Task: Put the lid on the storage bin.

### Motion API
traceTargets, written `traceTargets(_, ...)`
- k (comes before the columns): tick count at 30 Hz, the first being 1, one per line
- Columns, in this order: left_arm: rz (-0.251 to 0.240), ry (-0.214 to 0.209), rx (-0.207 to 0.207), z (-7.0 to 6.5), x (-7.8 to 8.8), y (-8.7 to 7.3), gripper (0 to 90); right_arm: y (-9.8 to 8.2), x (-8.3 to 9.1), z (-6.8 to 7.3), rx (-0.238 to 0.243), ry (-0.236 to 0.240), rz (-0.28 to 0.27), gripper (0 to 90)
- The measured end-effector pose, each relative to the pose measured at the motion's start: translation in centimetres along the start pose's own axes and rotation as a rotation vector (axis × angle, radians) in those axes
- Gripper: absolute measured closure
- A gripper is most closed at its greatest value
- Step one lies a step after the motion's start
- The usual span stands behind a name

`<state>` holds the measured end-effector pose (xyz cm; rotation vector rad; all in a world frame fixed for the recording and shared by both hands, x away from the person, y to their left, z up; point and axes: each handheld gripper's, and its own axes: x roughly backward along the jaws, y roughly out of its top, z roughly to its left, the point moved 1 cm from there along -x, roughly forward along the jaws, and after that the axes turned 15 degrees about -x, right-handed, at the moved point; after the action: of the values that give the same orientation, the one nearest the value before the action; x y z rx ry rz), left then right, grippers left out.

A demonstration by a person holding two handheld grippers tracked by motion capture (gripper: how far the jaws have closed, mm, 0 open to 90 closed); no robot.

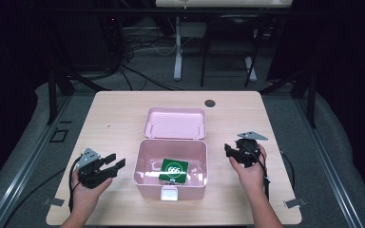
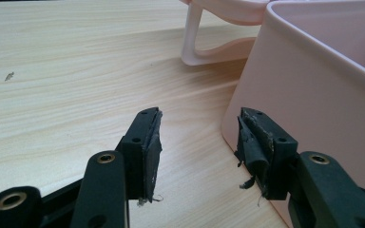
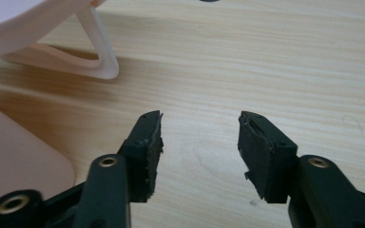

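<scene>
A pink box stands open in the middle of the table, its lid folded back behind it. Inside lies a green packet with white print. My left gripper rests left of the box, jaws open and empty; in the left gripper view the box wall rises just right of my left gripper. My right gripper sits right of the box, open and empty, over bare wood in the right gripper view. The pink lid handle shows ahead.
The wooden table has a dark round hole near its far edge. Cables trail from both grippers off the front edge. Beyond the table are desk legs and cabling on a dark floor.
</scene>
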<state>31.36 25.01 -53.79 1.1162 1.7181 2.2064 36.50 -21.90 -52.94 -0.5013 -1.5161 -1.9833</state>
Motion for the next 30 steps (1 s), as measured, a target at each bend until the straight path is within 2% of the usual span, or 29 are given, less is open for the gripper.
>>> traceTargets(2, -0.004, 0.002, 0.003, 0.0, -0.1, 0.0, 49.8, -0.1, 0.0, 0.0, -0.001, -0.001, 0.007, 51.6)
traceTargets(4, 0.000, -0.010, 0.011, -0.1, -0.2, 0.0, 51.0, -0.3, -0.1, 0.0, -0.009, 0.017, 0.031, 56.4)
traceTargets(6, 0.019, -0.023, 0.017, 0.0, -0.2, 0.0, 52.4, -0.3, -0.1, 0.1, -0.002, 0.026, 0.039, 59.7)
traceTargets(9, 0.019, -0.020, 0.021, -0.1, -0.1, 0.1, 53.0, -0.3, 0.0, 0.3, 0.008, 0.046, 0.050, 62.1)
traceTargets(13, 0.002, -0.025, 0.026, 0.0, 0.1, 0.4, 51.6, 0.3, 0.5, 0.3, -0.039, 0.107, 0.064, 62.9)
traceTargets(15, 0.011, -0.034, 0.021, 0.1, 0.0, 0.6, 49.6, 0.8, 0.8, 0.4, -0.060, 0.131, 0.062, 62.8)
traceTargets(19, 0.011, -0.049, 0.018, 0.2, -0.3, 1.4, 48.6, 1.8, 1.0, 0.6, -0.091, 0.144, 0.054, 58.6)
traceTargets(21, 0.002, -0.052, 0.024, 0.2, -0.2, 1.7, 48.6, 2.3, 0.9, 0.9, -0.062, 0.142, 0.046, 53.4)
traceTargets(22, -0.001, -0.059, 0.024, 0.2, -0.1, 2.1, 48.6, 2.9, 0.8, 1.2, -0.054, 0.159, 0.063, 52.0)
traceTargets(24, -0.018, -0.069, 0.032, 0.1, 0.0, 2.6, 48.6, 3.4, 0.7, 1.6, -0.060, 0.183, 0.068, 49.3)
traceTargets(28, -0.029, -0.121, 0.044, -0.3, 0.1, 3.4, 49.6, 4.6, 0.3, 2.5, -0.021, 0.183, 0.088, 44.9)
traceTargets(30, -0.030, -0.142, 0.028, -0.6, 0.3, 3.7, 52.1, 5.1, 0.2, 3.0, -0.020, 0.184, 0.103, 44.9)
